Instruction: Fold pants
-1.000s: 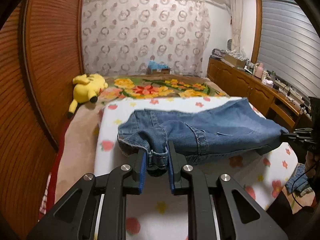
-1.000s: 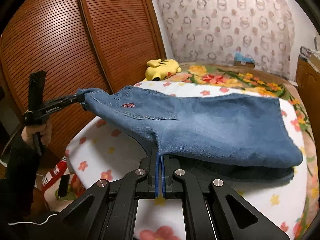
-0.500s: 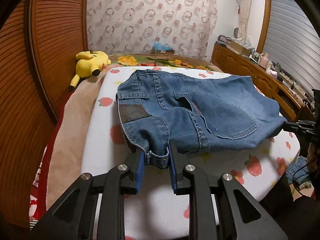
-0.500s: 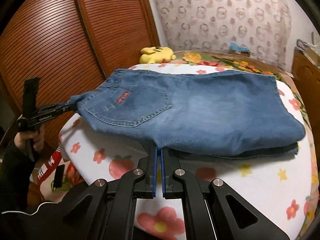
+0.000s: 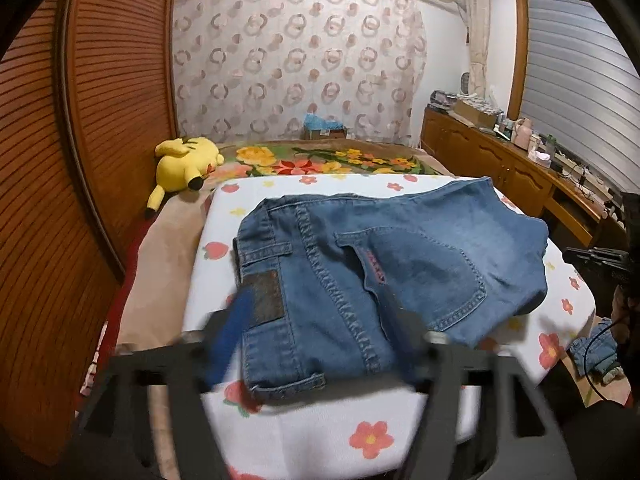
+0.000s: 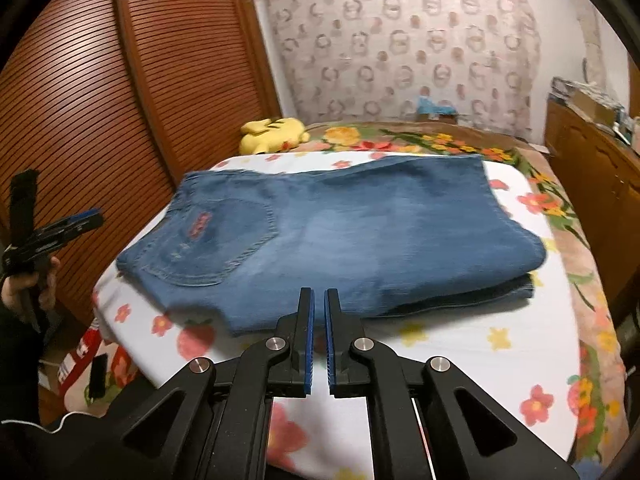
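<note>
Item: pants (image 5: 384, 280), blue denim, one pair. Laid folded on the flower-print sheet (image 5: 360, 436) of the bed; in the left wrist view the waistband end is found at about 9 o'clock of the bundle, with the leather patch (image 5: 262, 300) and back pocket (image 5: 424, 276) uppermost. In the right wrist view the same bundle (image 6: 360, 240) is seen in two layers, the lower edge showing at 4 o'clock.

Left gripper (image 5: 316, 344): jaws opening, blurred by motion, standing to either side of the waistband corner; the cloth lies between them but is not pressed.

Right gripper (image 6: 318, 320): fingers nearly closed, a narrow gap left, nothing held; the near edge of the pants lies just beyond the tips at 12 o'clock.

Handling, as judged: denim is taken to be fairly heavy, limp but thick, not slippery, not fragile. Stacked layers are likely to sag and slide apart if lifted from one point only. Hold is best taken at two well-separated points along one edge, at seams or the waistband, all layers pinched together.

Also noted: yellow plush toy (image 5: 184, 164) at 11 o'clock; wooden cabinet (image 5: 500, 176) at 2 o'clock.
</note>
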Available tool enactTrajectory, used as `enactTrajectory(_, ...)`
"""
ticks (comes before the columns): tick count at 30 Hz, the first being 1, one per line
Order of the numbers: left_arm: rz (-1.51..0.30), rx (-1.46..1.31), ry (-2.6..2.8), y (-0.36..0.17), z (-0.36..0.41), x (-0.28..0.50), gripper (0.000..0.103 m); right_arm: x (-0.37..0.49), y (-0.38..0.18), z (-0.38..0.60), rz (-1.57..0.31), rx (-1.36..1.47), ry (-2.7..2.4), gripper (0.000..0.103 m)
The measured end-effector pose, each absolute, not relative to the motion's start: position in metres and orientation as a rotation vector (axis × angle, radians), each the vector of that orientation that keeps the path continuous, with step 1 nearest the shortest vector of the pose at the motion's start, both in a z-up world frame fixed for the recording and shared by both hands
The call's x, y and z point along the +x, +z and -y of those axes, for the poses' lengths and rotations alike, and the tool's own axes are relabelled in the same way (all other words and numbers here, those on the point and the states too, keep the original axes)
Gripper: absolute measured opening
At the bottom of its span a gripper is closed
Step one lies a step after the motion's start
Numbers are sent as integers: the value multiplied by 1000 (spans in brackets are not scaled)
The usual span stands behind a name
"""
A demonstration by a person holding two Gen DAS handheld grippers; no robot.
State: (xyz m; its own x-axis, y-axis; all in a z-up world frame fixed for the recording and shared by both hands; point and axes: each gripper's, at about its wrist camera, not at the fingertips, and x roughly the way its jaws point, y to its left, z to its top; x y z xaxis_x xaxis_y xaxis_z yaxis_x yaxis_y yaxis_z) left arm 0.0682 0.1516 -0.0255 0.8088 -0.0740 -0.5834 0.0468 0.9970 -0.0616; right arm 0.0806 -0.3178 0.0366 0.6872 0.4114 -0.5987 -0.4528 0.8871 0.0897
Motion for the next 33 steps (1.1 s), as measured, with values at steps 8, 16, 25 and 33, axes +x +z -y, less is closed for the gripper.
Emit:
enactTrajectory(8, -621, -55, -124, -31, -121, 91, 80, 89, 33, 334, -639, -60, 405, 24)
enactTrajectory(16, -644, -45, -185, -45, -81, 116, 80, 104, 23, 354, -644, -24, 303, 41)
enactTrajectory(25, -688, -29, -235, -60, -47, 130, 80, 119, 24, 373, -652, 38, 218, 43)
enactTrajectory(33, -721, -22, -255, -71, -35, 133, 80, 136, 25, 378, -676, 120, 191, 44)
